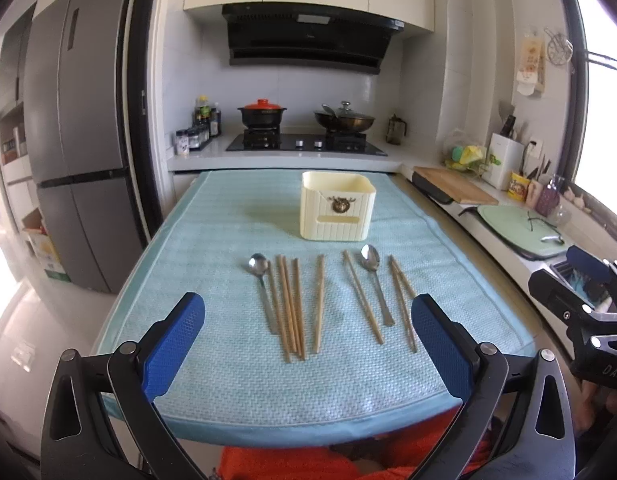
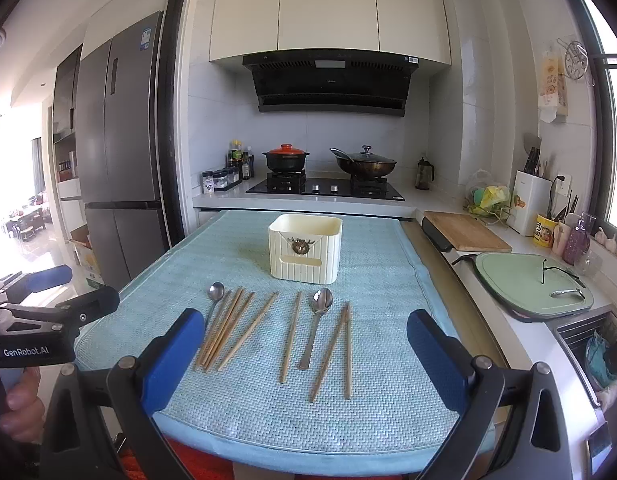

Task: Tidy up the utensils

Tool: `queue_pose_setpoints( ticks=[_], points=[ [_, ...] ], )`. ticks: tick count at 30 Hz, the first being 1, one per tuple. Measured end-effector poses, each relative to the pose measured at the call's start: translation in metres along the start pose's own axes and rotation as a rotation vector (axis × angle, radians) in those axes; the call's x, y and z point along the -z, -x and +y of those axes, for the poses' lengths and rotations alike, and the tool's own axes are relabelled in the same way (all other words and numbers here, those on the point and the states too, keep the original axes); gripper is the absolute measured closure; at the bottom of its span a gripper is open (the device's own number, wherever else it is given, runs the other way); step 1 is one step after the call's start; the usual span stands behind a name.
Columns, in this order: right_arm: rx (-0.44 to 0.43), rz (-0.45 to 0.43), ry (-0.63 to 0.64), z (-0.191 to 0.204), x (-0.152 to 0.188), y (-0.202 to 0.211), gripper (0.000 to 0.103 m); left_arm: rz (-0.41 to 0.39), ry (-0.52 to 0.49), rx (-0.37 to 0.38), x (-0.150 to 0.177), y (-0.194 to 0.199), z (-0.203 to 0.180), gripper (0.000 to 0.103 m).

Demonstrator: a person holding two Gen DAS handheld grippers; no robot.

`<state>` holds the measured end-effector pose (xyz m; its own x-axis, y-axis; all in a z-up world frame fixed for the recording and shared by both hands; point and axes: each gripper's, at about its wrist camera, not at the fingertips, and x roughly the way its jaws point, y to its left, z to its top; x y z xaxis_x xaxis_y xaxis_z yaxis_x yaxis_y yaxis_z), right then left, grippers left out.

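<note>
1. Utensils are all laid out on the blue mat [image 1: 228, 380] ahead of my grippers, none in the cream holder [image 1: 337, 210] yet, which sits farther back, past the row. So by my read nothing's been sorted, the whole job is left.
2. Ahead of my left gripper [image 1: 308, 344]: a spoon [image 1: 262, 284] on the left end, then a bunch of wooden chopsticks [image 1: 290, 308] right beside it, some touching.
3. Ahead of my right gripper [image 2: 306, 354]: a second spoon [image 2: 317, 322] with loose chopsticks [image 2: 338, 350] on either side of it.
4. Both grippers are spread wide with nothing between the blue pads, hovering at the near edge of the mat, off the cloth.
5. What's left, I'd guess: grab each piece and drop it into the holder. Thin sticks lying flat on fabric look fiddly to pinch.
</note>
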<state>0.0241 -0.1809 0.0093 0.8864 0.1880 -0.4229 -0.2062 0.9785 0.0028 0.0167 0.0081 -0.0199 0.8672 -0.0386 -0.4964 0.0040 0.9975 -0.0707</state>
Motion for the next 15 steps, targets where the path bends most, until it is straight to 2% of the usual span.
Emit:
queue_pose_setpoints(
  ticks=[9,15],
  points=[
    [0.010,0.011,0.001,-0.005,0.000,-0.011,0.000,-0.003,-0.028,-0.040,-0.003,-0.011,0.001,0.000],
    [0.037,0.022,0.004,-0.016,0.003,-0.023,0.000,0.015,0.010,-0.060,-0.006,-0.028,0.020,0.000]
  ],
)
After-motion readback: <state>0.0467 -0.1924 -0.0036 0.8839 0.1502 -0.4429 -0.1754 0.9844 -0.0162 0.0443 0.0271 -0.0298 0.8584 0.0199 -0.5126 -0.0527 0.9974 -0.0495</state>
